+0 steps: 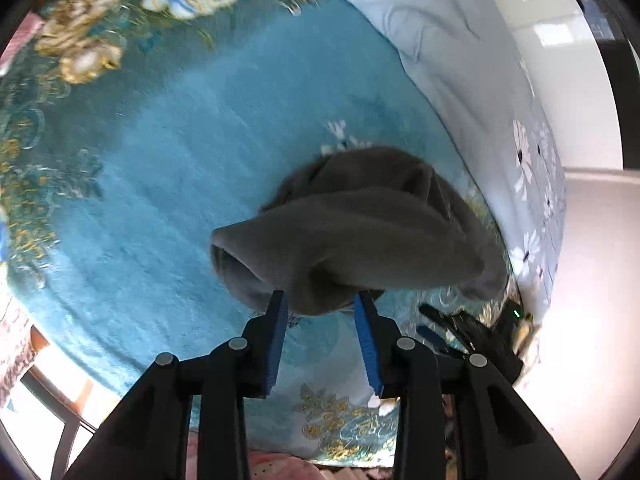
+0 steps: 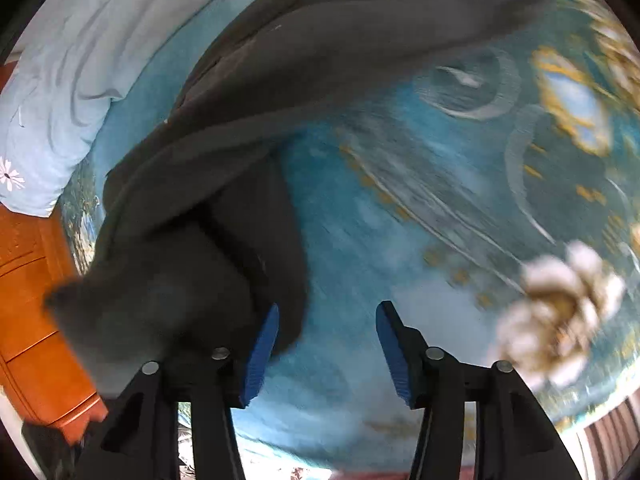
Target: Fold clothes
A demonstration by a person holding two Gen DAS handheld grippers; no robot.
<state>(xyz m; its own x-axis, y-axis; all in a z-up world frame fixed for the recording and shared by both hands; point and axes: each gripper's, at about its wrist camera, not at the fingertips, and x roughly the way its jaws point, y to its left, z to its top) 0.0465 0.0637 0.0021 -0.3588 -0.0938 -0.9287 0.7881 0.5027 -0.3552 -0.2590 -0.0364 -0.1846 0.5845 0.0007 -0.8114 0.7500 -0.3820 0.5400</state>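
Grey garment (image 1: 360, 232) lies bunched on the teal floral bedspread (image 1: 160, 160), its near edge between my left gripper (image 1: 322, 304) fingers at 12 o'clock; whether they pinch it I cannot tell. My right gripper (image 2: 326, 312) gapes, holding nothing, with the cloth draped over its left finger (image 2: 264, 340) toward 10 o'clock. Farther off, a pale blue quilt (image 1: 440, 40) lies at 1 o'clock.
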